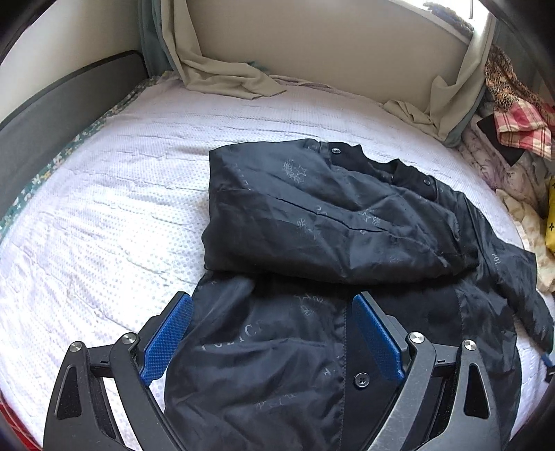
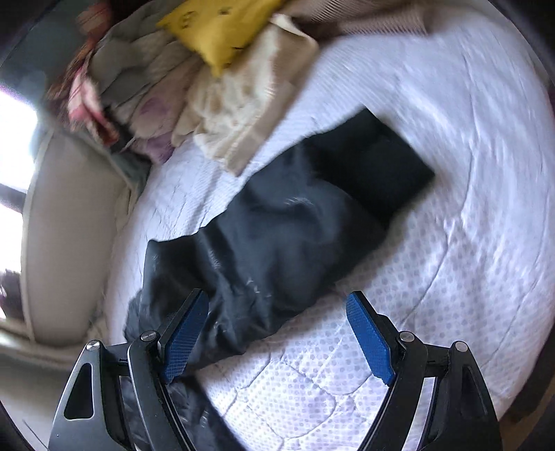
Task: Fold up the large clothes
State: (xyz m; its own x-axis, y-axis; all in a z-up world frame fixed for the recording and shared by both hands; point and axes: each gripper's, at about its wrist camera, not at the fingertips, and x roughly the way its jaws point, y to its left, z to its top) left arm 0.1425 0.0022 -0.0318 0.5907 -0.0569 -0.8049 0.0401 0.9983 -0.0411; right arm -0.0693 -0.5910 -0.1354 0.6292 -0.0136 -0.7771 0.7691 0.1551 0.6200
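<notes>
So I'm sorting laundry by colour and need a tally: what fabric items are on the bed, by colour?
Black: 1, the shiny black printed jacket, partly folded on the white dotted mattress.
Beige: 1, the beige draped sheet.
Red: 1, the red plaid cloth.
Yellow: 1, the yellow fabric item.
Cream: 1, the cream crumpled cloth.
Total: 5.
</notes>
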